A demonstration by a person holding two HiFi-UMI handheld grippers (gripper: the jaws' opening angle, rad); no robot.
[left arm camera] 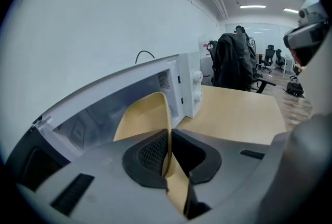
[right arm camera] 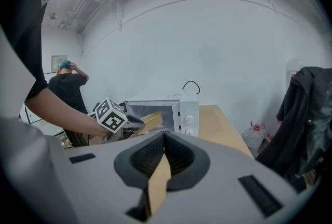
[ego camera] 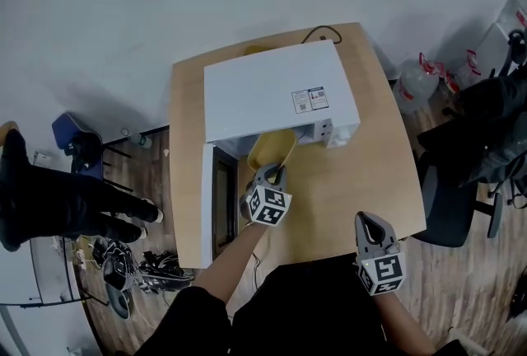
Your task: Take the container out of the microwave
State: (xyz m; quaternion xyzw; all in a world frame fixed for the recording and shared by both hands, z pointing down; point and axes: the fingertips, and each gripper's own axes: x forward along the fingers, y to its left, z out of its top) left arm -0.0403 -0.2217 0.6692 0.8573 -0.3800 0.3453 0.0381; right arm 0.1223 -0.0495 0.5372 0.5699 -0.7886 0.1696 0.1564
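At the microwave (ego camera: 272,86) mouth, L claw (left arm camera: 169,140) is pinched nearly closed on the thin near wall of the yellow container (left arm camera: 141,119). One pad is inside and one outside, w/ the rim edge-on btwn them. Prob. gripped there because that wall is the part facing out of the cavity, so no deep reach is needed. Container is tilted and lifted. Its near part is out over the desk (ego camera: 346,181), its far end under the microwave's roof line, so roughly half out by my read. Door (ego camera: 208,202) stands swung open at the left, leaving the exit path free. R claw (ego camera: 368,224) is over the desk's front edge, well apart from the microwave, pads together, nothing btwn them. Likely held back to give the L room.
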